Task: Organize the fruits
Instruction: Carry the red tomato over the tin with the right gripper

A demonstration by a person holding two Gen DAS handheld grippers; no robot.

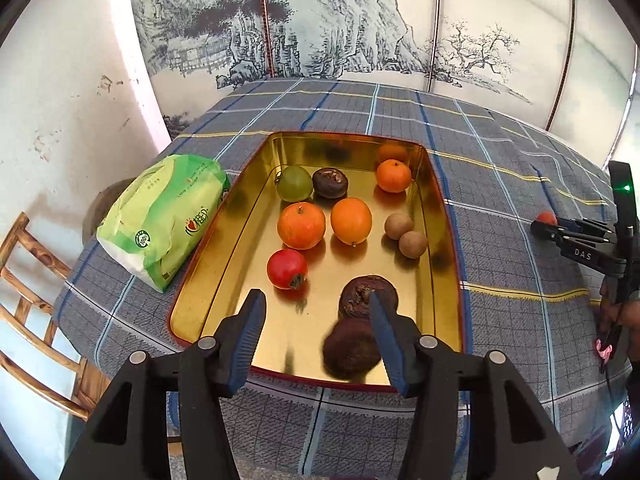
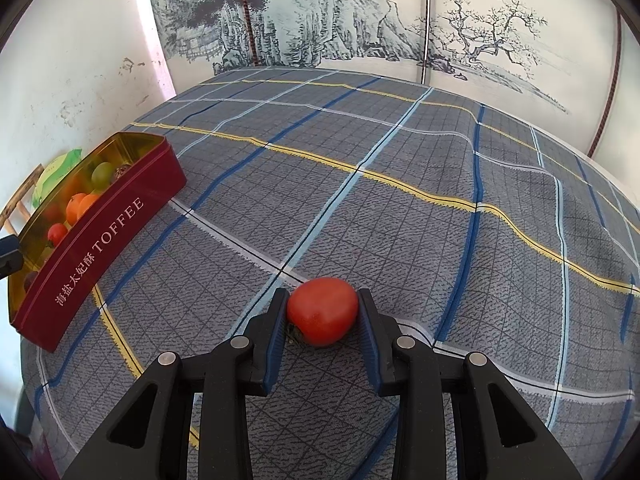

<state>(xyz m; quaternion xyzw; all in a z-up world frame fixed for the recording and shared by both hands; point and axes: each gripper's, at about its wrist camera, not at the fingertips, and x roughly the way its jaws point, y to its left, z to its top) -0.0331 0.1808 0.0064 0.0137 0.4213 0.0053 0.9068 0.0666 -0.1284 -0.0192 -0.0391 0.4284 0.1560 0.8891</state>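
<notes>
Left gripper [image 1: 316, 312] jaws apart over tin [image 1: 448, 216]; tablecloth [image 2: 400, 200] bare.

The tin [image 1: 436, 200] holds 10 fruits [image 1: 301, 225]; a bag [image 1: 160, 220] lies left of it.

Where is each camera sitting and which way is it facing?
Left wrist view: sits on the left claw, angled down into the gold tin of fruit; its open fingers frame a blurred dark fruit, and the right claw shows at the right edge.
Right wrist view: sits on the right claw, angled down at the checked tablecloth; its fingers are shut on a red tomato.
Shared: the tin, tablecloth, tomato, and painted screen.
</notes>
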